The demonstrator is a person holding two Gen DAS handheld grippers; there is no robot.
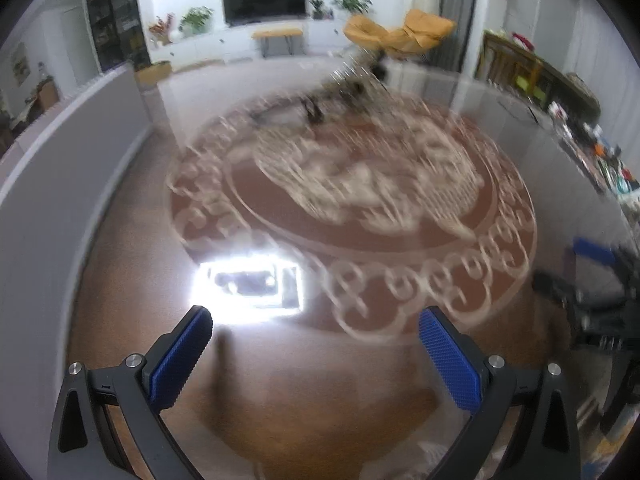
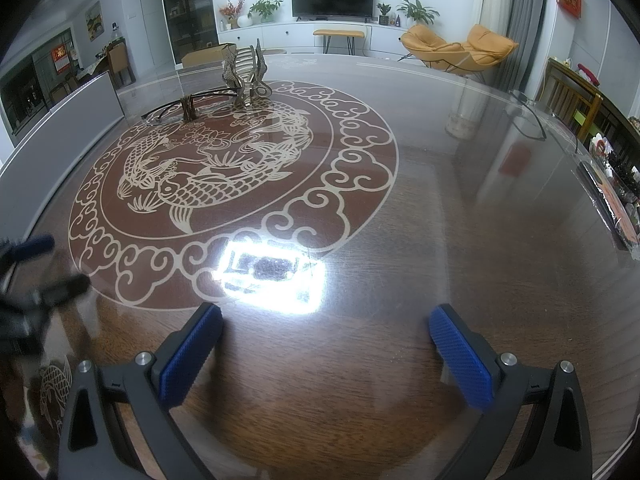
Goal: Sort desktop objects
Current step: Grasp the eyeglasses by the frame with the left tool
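A pair of black-framed eyeglasses (image 2: 168,112) lies at the far left of the glass-topped table (image 2: 440,240), beside a small brown wooden piece (image 2: 188,108). Just behind them stands a carved wooden holder (image 2: 248,76). In the motion-blurred left wrist view the same group shows as smeared dark shapes (image 1: 320,108) at the far side. My left gripper (image 1: 316,320) is open with nothing between its blue pads, low over the near table. My right gripper (image 2: 326,316) is also open and empty. Each gripper appears at the edge of the other's view: left gripper (image 2: 52,266), right gripper (image 1: 572,268).
A koi-and-cloud pattern (image 2: 224,168) covers the table's middle, and a bright lamp reflection (image 2: 272,276) lies near both grippers. Small cluttered items (image 2: 616,200) line the right edge. A grey partition (image 2: 60,132) runs along the left. Orange chairs (image 2: 456,50) stand beyond the table.
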